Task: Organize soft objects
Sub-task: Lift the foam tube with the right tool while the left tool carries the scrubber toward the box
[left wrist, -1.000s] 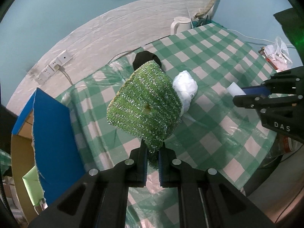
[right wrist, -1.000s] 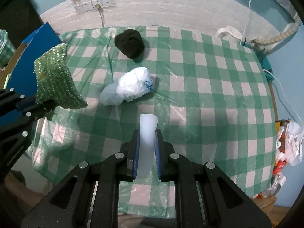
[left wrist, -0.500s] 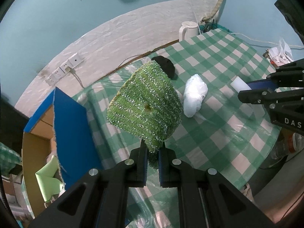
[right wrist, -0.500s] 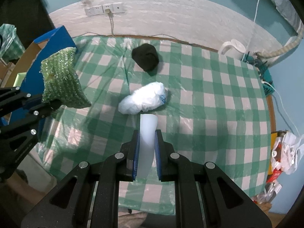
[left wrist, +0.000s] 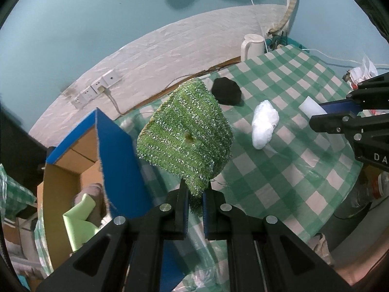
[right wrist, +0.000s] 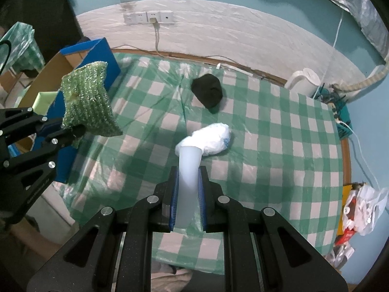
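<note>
My left gripper [left wrist: 195,196] is shut on a corner of a glittery green scrub pad [left wrist: 186,133], which hangs in the air over the table's left side; the same pad [right wrist: 86,102] shows at the left of the right wrist view. My right gripper [right wrist: 188,172] is shut on a white foam block [right wrist: 188,170] held above the checked tablecloth [right wrist: 267,131]. A white crumpled bag [right wrist: 211,140] and a black soft lump [right wrist: 207,92] lie on the cloth beyond it. In the left wrist view the bag [left wrist: 263,124] and lump [left wrist: 227,91] lie right of the pad.
An open cardboard box with blue flaps [left wrist: 114,160] stands at the table's left edge, holding a pale green item [left wrist: 79,221]. A white kettle [right wrist: 304,80] sits at the far right corner. Wall sockets [right wrist: 148,18] and a cable run behind the table. Litter [right wrist: 359,204] lies at the right.
Both grippers have risen and pulled back from the table with their loads. The box at the left has come further into view, and the bag and lump look smaller and farther.
</note>
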`<state>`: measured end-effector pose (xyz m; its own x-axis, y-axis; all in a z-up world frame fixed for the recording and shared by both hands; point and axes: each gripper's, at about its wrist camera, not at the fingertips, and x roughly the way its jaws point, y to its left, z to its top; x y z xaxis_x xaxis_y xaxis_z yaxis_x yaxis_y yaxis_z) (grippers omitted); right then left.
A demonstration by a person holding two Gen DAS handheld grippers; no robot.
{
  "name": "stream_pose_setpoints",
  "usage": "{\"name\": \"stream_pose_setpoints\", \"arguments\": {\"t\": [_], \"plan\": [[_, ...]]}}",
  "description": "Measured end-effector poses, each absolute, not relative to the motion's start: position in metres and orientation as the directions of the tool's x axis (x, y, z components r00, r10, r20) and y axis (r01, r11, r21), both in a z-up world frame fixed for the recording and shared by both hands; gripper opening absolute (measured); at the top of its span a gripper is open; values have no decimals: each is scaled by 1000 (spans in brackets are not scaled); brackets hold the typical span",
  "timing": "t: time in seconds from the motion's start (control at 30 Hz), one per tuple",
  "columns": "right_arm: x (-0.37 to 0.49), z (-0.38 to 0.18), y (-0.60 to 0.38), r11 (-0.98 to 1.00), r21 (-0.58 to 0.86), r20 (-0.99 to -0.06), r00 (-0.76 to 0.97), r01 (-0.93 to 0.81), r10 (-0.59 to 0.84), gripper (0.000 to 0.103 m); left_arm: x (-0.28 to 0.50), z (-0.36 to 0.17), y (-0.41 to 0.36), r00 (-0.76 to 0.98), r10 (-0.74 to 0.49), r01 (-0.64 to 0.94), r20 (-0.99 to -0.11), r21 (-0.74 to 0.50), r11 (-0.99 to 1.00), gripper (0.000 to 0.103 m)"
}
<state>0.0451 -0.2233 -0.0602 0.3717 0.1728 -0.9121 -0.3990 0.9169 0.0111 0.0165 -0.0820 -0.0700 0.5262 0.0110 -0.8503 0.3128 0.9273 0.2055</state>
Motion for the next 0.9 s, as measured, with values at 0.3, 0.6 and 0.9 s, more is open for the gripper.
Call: {"name": "stream_pose_setpoints", "arguments": {"t": [0.3,0.6,0.9], "plan": [[48,-47,-198,902,5,-904,383,-431,188,13,12,-55,-62,557,30,285,-830,225,932,9],[50,-32,-168,881,1,-893,395,-473,213,13,10,-44,-35,572,44,240,-819,218,946,9],[53,-24,-135,858,1,-890,391,-513,235,13,3,-34,-12,596,61,203,-801,224,953,9]]}}
